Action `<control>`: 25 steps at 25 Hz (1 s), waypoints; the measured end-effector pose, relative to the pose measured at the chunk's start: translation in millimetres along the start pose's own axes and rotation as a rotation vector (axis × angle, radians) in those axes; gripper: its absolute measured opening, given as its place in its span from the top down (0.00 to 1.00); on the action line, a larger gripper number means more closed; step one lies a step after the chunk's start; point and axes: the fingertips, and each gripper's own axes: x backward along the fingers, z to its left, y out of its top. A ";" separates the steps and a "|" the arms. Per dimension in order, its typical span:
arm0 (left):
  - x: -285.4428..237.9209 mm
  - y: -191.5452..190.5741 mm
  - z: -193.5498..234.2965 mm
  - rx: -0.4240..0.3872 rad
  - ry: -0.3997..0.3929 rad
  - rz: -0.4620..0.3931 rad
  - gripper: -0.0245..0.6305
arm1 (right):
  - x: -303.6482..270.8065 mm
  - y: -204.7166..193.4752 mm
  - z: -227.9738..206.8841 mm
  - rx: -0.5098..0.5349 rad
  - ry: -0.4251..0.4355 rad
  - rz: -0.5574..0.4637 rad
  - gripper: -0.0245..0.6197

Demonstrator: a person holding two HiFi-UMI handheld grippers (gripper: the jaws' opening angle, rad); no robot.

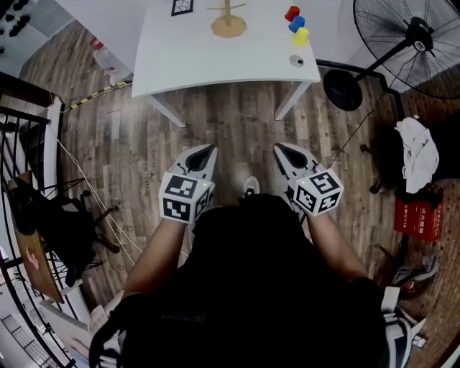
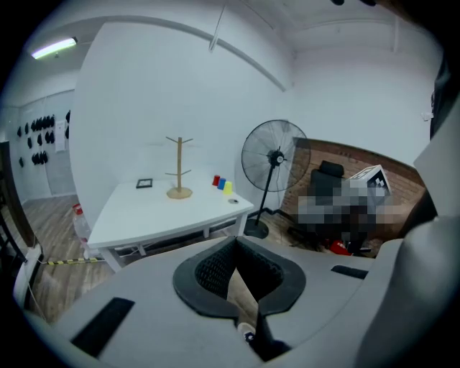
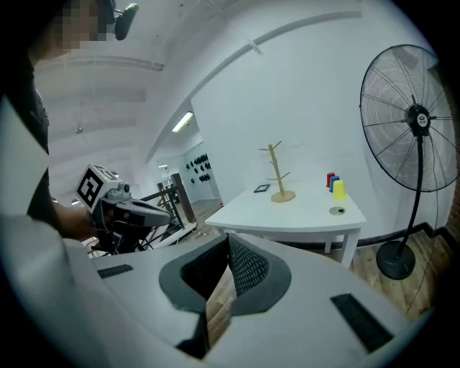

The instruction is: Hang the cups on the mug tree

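Note:
The wooden mug tree [image 1: 228, 20] stands bare at the far side of the white table [image 1: 215, 61]. Red [image 1: 292, 13], blue [image 1: 297, 24] and yellow [image 1: 301, 36] cups sit in a row near the table's right end. Both grippers hang over the wooden floor, well short of the table. My left gripper [image 1: 208, 151] is shut with nothing in it, and so is my right gripper [image 1: 280, 149]. In the left gripper view the left gripper [image 2: 235, 239] points toward the mug tree [image 2: 179, 169]. The right gripper [image 3: 228, 236] faces the mug tree [image 3: 279, 172] and yellow cup [image 3: 338, 190].
A tall standing fan [image 1: 410, 39] is right of the table, its round base [image 1: 342, 89] by the table leg. A small round object [image 1: 297, 61] lies on the table's right front. Black railing and a dark rack [image 1: 43, 215] stand at left; a red box [image 1: 418, 215] at right.

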 end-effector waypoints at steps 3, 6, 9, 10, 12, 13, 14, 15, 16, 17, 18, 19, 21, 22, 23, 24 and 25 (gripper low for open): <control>-17.5 21.2 5.3 0.000 0.023 -0.007 0.94 | -11.6 21.1 -18.9 0.015 0.025 -0.009 0.95; -31.8 34.5 7.6 0.000 0.035 -0.011 0.94 | -20.6 35.3 -32.2 0.030 0.046 -0.018 0.95; -44.8 42.6 12.4 0.002 0.048 -0.009 0.94 | -30.2 42.0 -44.3 0.035 0.061 -0.025 0.95; -48.0 44.7 13.1 0.004 0.051 -0.009 0.94 | -32.1 42.8 -47.5 0.033 0.064 -0.024 0.95; -53.4 48.5 14.2 0.006 0.056 -0.008 0.94 | -33.9 44.2 -52.8 0.028 0.068 -0.021 0.95; -56.3 50.9 15.5 0.007 0.058 -0.009 0.94 | -34.9 45.7 -55.4 0.028 0.069 -0.020 0.95; -59.3 53.7 17.2 0.008 0.060 -0.011 0.94 | -36.6 47.8 -58.1 0.031 0.071 -0.021 0.95; -61.9 56.7 19.0 0.009 0.063 -0.016 0.94 | -38.6 50.1 -60.7 0.034 0.073 -0.023 0.95; -64.0 59.4 20.3 0.009 0.065 -0.020 0.94 | -40.4 52.3 -63.2 0.037 0.075 -0.025 0.95; -65.8 61.6 21.0 0.008 0.067 -0.023 0.94 | -41.9 54.4 -65.5 0.039 0.077 -0.028 0.95; -67.3 63.2 21.1 0.006 0.069 -0.023 0.94 | -42.7 56.2 -67.8 0.040 0.078 -0.030 0.95; -68.6 64.3 21.0 0.006 0.070 -0.022 0.94 | -43.1 57.7 -69.8 0.039 0.078 -0.032 0.95; -70.5 64.7 21.8 0.008 0.073 -0.018 0.94 | -44.6 59.2 -72.6 0.039 0.080 -0.032 0.95; -70.9 63.9 23.2 0.010 0.075 -0.014 0.94 | -46.3 59.0 -73.2 0.038 0.082 -0.030 0.95; -71.2 62.6 24.9 0.012 0.078 -0.011 0.94 | -48.4 58.1 -73.5 0.036 0.084 -0.027 0.95; -71.7 61.1 26.8 0.014 0.080 -0.006 0.94 | -50.7 56.9 -73.7 0.032 0.086 -0.023 0.95; -72.5 59.8 29.1 0.017 0.081 -0.002 0.94 | -53.5 55.4 -74.1 0.030 0.088 -0.018 0.95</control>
